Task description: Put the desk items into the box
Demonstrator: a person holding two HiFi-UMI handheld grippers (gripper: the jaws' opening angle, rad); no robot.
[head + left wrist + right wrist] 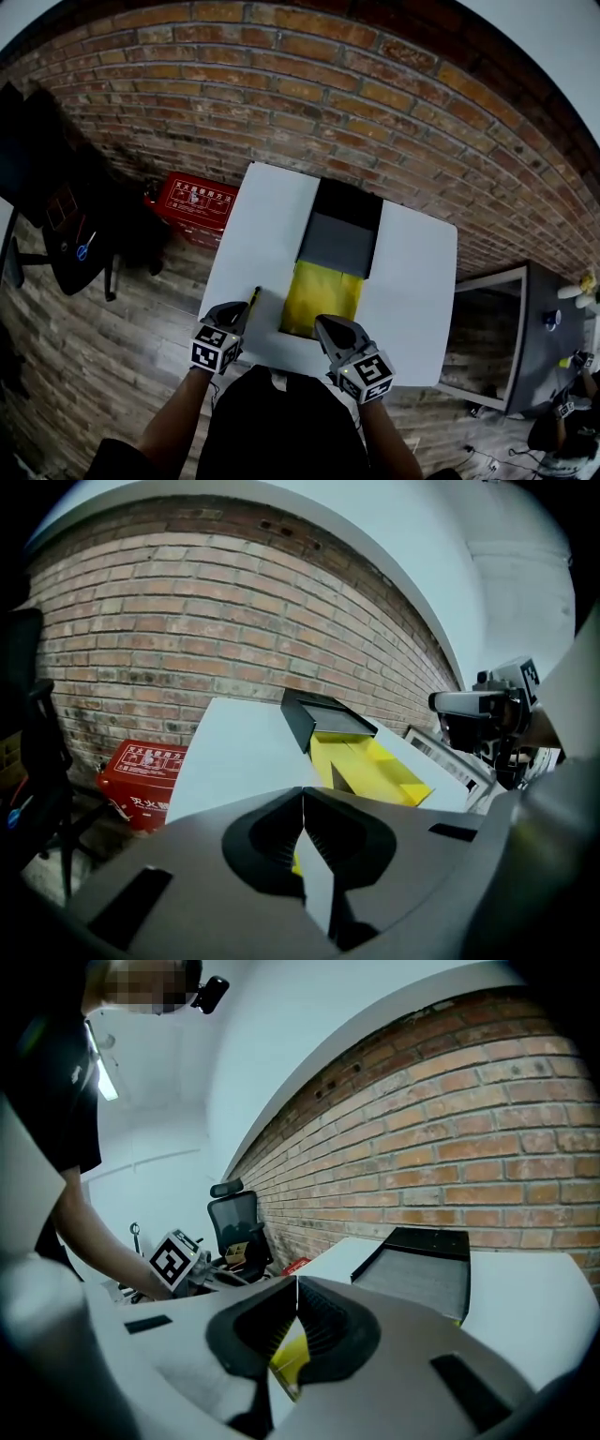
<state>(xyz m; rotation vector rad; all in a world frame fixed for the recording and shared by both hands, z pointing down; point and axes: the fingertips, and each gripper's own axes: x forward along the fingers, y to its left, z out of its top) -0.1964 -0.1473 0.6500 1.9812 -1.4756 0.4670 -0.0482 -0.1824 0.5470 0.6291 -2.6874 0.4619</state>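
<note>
A white table holds an open yellow box with its black lid lying at the far end. A thin yellow and black pencil lies on the table left of the box. My left gripper hovers at the near edge beside the pencil, jaws shut and empty. My right gripper is over the box's near end, its jaws closed tip to tip with nothing in them. The yellow box and lid lie ahead in the left gripper view; the lid shows in the right gripper view.
A red case sits on the wooden floor left of the table. A black office chair stands further left. A grey cabinet is right of the table. A brick wall runs behind.
</note>
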